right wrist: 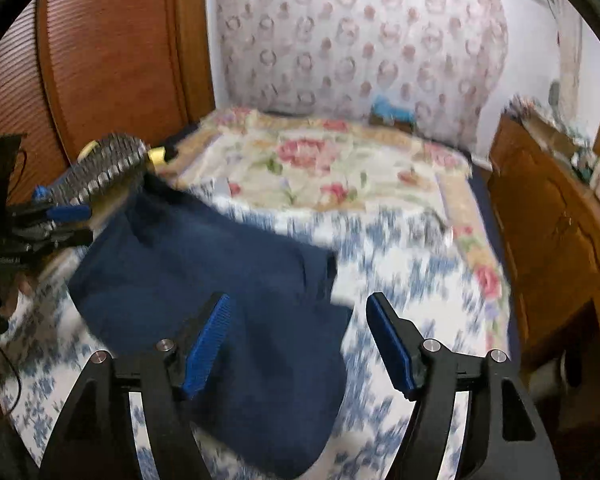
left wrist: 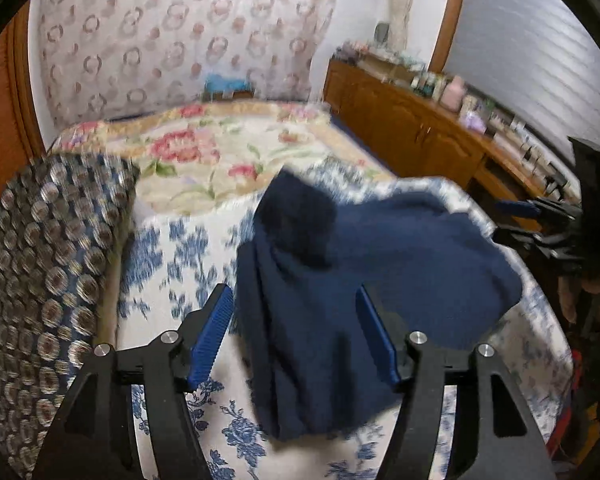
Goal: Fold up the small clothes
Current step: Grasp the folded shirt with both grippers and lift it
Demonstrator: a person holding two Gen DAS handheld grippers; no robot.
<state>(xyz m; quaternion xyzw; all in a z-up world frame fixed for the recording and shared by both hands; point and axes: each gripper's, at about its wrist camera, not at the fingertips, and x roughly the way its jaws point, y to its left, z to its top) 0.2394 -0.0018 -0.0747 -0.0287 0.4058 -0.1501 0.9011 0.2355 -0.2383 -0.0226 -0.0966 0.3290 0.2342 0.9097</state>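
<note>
A navy blue garment (left wrist: pixel 380 240) lies rumpled on the bed's white sheet with blue flowers (left wrist: pixel 168 264). My left gripper (left wrist: pixel 294 296) is open above the garment's near left part; fabric shows between the blue pads (left wrist: pixel 214 332) but they do not press it. At the right edge of this view my right gripper (left wrist: pixel 512 222) hovers by the garment's far side. In the right wrist view my right gripper (right wrist: pixel 299 300) is open over the garment's (right wrist: pixel 180 264) right edge, holding nothing. The left gripper (right wrist: pixel 74 225) shows at the far left.
A dark cushion with a round pattern (left wrist: pixel 48 260) lies on the bed's left side. A floral blanket (left wrist: pixel 204 152) covers the far end, before a patterned upright panel (left wrist: pixel 180 32). A wooden cabinet (left wrist: pixel 412 128) with bottles on top runs along the right. A hand (right wrist: pixel 16 292) holds the left gripper.
</note>
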